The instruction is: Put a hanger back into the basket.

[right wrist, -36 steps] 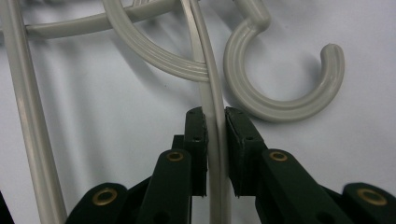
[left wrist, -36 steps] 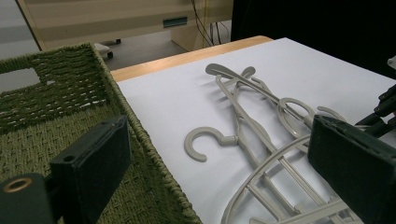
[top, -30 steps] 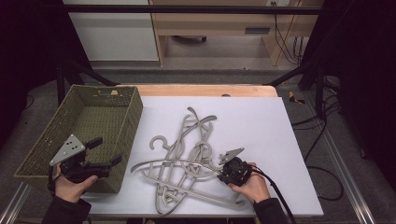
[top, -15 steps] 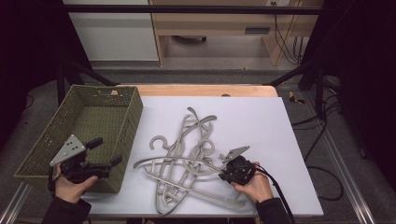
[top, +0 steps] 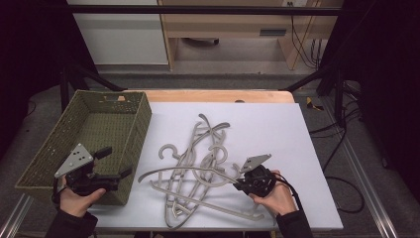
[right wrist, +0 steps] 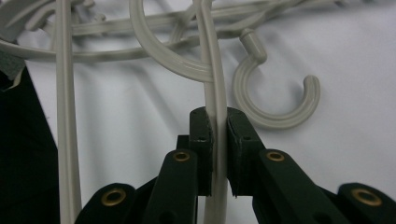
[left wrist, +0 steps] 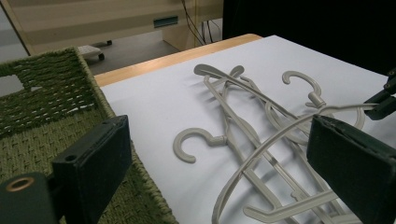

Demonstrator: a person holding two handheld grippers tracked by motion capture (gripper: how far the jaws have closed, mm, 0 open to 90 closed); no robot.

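Right gripper view: a thin beige plastic hanger (right wrist: 215,116) is clamped at its arm between the right tongs (right wrist: 219,126). Its long axis runs leftward over the white table (top: 297,129) toward the green woven basket (top: 126,144), beside the open, empty left tongs (top: 116,166).

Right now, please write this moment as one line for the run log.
right tool: shut on hanger arm | left tool: open, over basket | other hangers: on table
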